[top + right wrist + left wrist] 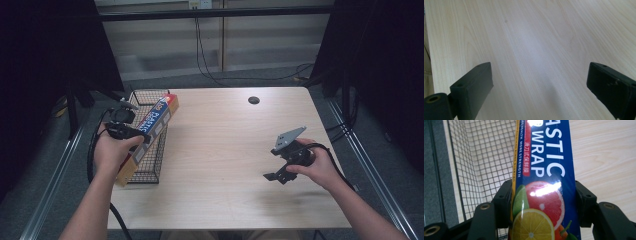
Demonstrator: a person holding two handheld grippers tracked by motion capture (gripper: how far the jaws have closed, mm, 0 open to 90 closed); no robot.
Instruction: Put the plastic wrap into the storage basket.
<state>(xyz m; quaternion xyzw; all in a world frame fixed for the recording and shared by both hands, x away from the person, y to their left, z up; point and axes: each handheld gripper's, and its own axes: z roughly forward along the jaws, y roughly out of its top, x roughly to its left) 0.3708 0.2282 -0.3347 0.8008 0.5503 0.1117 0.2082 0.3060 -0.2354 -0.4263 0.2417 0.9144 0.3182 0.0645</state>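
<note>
The left gripper (541, 202) is clamped on a long box (544, 182) of plastic wrap. Its two black jaws press on the box from both sides. The box has fruit pictures and big white letters on it.

Just beside this gripper sits a black wire basket (150, 150) on the tabletop (225, 150). In the high view the box (150, 135) is tilted over the basket, with its far end up by the basket's back rim and its near end low by the person's left hand (112, 152). I cannot tell if the box touches the basket. In the left gripper view the basket (481, 157) is behind the box, and the part of it that shows has nothing in it.

The box's near end is cut off at the bottom of that view, and the top letters are cut off too. The hand hides part of the left gripper (125, 127) from above.

The right gripper (280, 170) is well apart from the basket, low over bare tabletop. Its jaws stand wide apart with nothing between them (539, 82).
</note>
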